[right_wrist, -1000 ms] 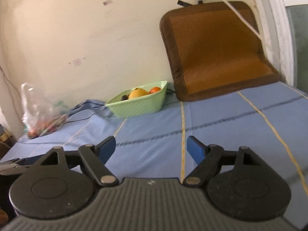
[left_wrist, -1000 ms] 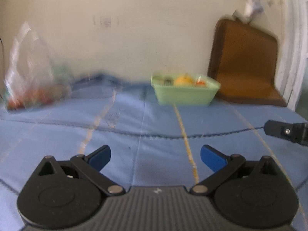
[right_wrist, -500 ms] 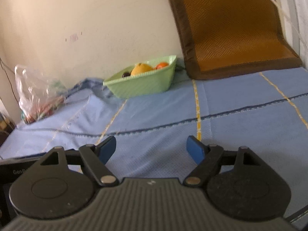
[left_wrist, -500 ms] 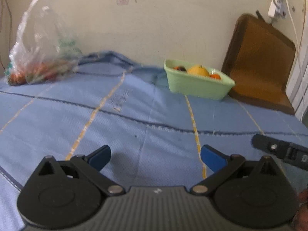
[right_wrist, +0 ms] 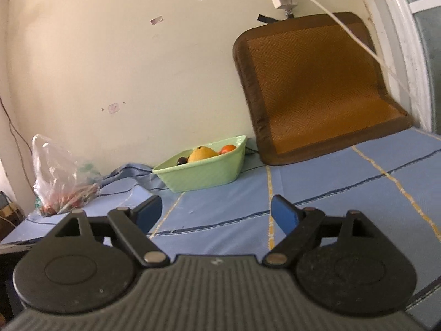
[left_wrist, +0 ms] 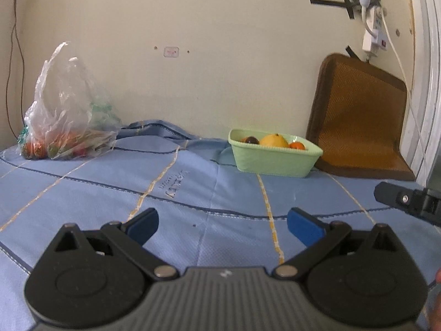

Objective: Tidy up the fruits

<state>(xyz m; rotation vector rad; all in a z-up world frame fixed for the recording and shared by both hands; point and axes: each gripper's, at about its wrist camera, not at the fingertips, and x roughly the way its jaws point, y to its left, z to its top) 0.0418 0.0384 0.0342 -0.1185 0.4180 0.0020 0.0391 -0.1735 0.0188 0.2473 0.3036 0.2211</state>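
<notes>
A light green basket [left_wrist: 273, 162] stands on the blue sheet by the far wall, holding a yellow fruit [left_wrist: 273, 140], a dark fruit [left_wrist: 251, 139] and an orange fruit [left_wrist: 297, 145]. It also shows in the right wrist view [right_wrist: 204, 172]. A clear plastic bag [left_wrist: 66, 121] with red and orange fruit lies far left; it also shows in the right wrist view [right_wrist: 59, 182]. My left gripper [left_wrist: 222, 227] is open and empty, well short of both. My right gripper [right_wrist: 216, 215] is open and empty above the sheet. One finger of the right gripper [left_wrist: 399, 198] shows at the right edge.
A blue sheet [left_wrist: 193, 193] with yellow and dark stripes covers the surface. A brown woven mat [right_wrist: 317, 88] leans on the wall right of the basket. A white cable [right_wrist: 344, 27] hangs from a wall socket. A window frame [right_wrist: 408, 41] is far right.
Both cameras have tilted up and steadied, so more wall shows. The basket and the bag have not moved. Both grippers stay open.
</notes>
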